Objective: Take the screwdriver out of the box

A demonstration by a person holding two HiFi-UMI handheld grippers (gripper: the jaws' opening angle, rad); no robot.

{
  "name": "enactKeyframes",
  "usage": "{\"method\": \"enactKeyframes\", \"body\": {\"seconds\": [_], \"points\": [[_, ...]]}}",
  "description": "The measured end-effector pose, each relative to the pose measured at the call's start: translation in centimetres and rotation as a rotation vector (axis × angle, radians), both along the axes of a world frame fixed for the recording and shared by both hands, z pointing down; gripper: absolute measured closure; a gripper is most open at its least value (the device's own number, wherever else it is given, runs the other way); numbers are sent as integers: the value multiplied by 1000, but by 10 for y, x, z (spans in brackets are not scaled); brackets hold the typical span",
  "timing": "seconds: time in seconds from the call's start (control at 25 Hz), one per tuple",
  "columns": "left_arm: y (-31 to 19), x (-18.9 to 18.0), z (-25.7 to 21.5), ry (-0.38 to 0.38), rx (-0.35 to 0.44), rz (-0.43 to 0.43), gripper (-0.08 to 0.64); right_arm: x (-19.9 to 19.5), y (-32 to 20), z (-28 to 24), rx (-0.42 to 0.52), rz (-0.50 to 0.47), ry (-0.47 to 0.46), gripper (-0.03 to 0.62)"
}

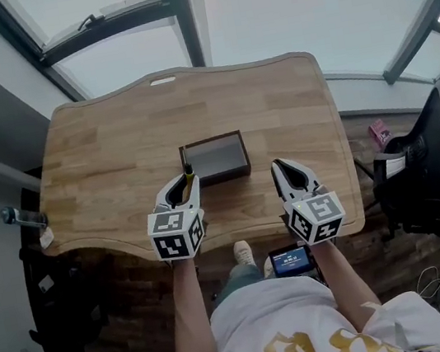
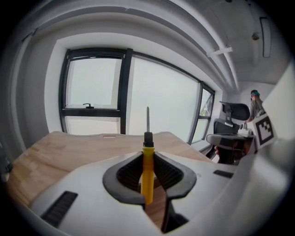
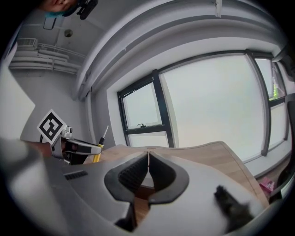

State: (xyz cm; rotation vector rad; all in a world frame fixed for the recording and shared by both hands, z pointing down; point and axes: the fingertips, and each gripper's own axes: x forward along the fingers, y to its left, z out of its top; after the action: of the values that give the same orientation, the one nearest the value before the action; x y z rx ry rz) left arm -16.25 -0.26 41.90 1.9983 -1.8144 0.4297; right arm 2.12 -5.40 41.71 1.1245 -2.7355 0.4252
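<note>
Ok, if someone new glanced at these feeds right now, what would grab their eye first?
The yellow-handled screwdriver stands upright, clamped in the jaws of the left gripper, with its shaft pointing up against the bright window. Just beyond it on the wooden table sits the dark open box. The right gripper hovers alongside, jaws shut on nothing.
</note>
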Motion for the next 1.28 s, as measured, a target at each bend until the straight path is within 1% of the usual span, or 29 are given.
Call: {"method": "enactKeyframes", "body": {"seconds": [0.08,0.2,0.36,0.56,0.68,0.88,1.28], "points": [[8,5,-3,27,18,-24,482,3,3,-2,10,-11,6,560],[20,16,-6,20,28,-43,482,5,12,-8,35,-36,12,560],[32,26,-11,42,50,-77,482,3,24,-19,78,-66,22,560],[46,38,-18,5,89,-100,482,10,35,-26,119,-71,39,560],[49,47,-21,6,121,-114,482,18,37,-27,132,-58,44,560],[56,62,-26,-3,140,-111,482,28,43,-30,140,-60,45,561],[65,70,-27,-17,141,-116,482,27,53,-35,159,-91,38,560]]}}
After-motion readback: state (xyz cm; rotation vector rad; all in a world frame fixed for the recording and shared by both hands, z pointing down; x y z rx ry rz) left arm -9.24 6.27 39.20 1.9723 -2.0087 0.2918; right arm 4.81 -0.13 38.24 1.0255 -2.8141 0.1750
